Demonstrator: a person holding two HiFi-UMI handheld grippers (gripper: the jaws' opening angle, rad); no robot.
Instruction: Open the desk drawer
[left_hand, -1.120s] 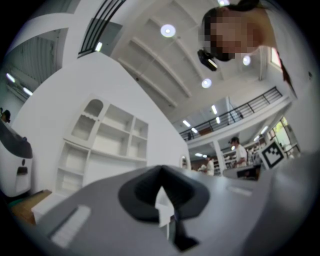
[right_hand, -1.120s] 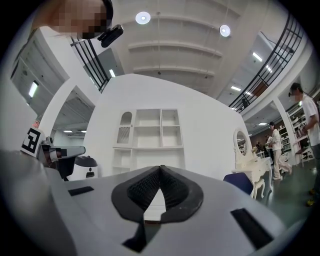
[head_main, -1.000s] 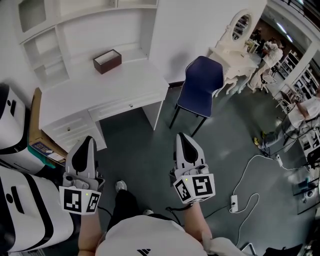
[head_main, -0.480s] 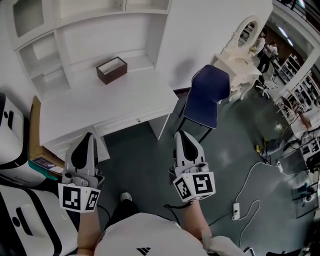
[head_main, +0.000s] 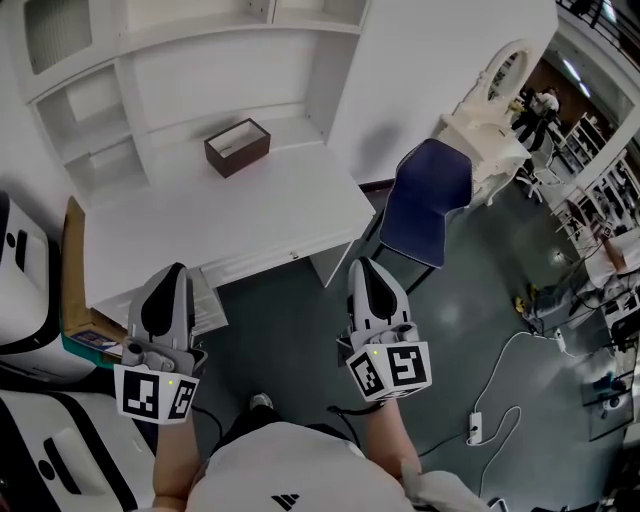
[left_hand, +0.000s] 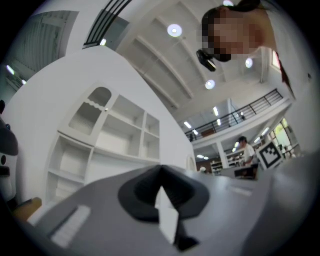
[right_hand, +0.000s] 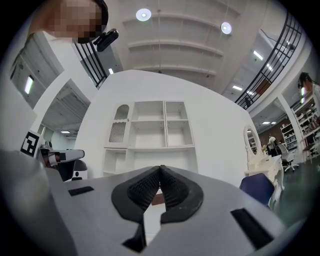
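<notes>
The white desk (head_main: 230, 210) with a shelf hutch stands ahead. Its long drawer (head_main: 265, 263) under the top is closed and has a small knob (head_main: 293, 256). My left gripper (head_main: 171, 269) hovers in front of the desk's left pedestal, apart from it, jaws shut on nothing. My right gripper (head_main: 361, 265) is held over the floor to the right of the drawer's knob and short of the desk, also shut and empty. In the left gripper view my left gripper (left_hand: 161, 169) points up at the hutch. In the right gripper view my right gripper (right_hand: 160, 169) faces the hutch shelves (right_hand: 150, 132).
A brown box (head_main: 237, 146) sits on the desk top. A blue chair (head_main: 425, 205) stands right of the desk, with a white vanity (head_main: 500, 90) behind it. White machines (head_main: 20, 270) crowd the left. A power strip (head_main: 478, 425) and cable lie on the floor.
Both grippers and the person have moved closer to the desk; the desk now fills more of the head view. Both jaws stayed shut.
</notes>
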